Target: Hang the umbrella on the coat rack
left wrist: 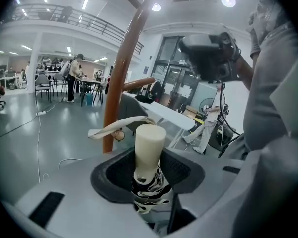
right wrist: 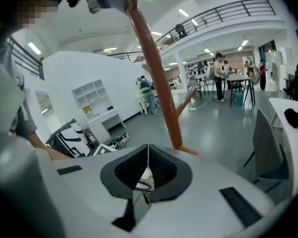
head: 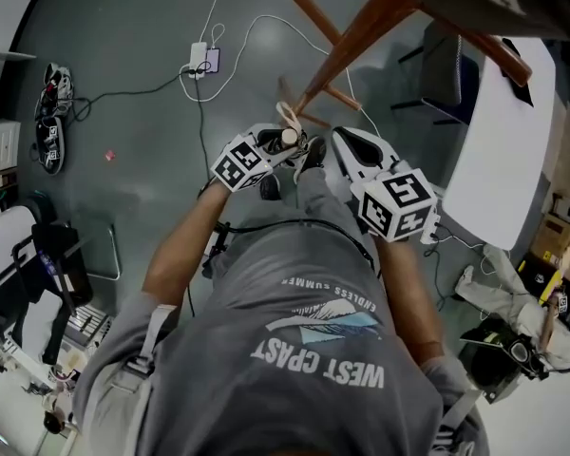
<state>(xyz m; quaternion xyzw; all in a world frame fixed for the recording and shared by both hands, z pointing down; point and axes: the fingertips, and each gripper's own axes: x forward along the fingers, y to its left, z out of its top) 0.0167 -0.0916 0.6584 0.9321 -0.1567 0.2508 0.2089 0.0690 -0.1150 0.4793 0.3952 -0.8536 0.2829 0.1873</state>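
A folded umbrella with a cream handle [left wrist: 149, 144] and black-and-white patterned fabric [left wrist: 148, 192] stands upright in my left gripper [left wrist: 149, 175], which is shut on it just below the handle. Its pale strap loop [left wrist: 118, 125] hangs off toward the brown wooden coat rack pole [left wrist: 123, 68] close behind. In the head view the left gripper [head: 271, 146] and the handle [head: 288, 137] sit near the rack's foot [head: 309, 98]. My right gripper [right wrist: 147, 170] is shut on a fold of the umbrella's fabric [right wrist: 145, 178], and the rack pole [right wrist: 156, 78] rises just beyond. The right gripper [head: 340, 148] sits beside the left one.
On the grey floor lie a power strip with cables [head: 201, 62] and shoes [head: 52, 93]. A white table [head: 503, 150] and a dark chair [head: 451, 65] stand to the right of the rack. An office chair [head: 38, 255] is at lower left. People stand at distant desks [left wrist: 74, 76].
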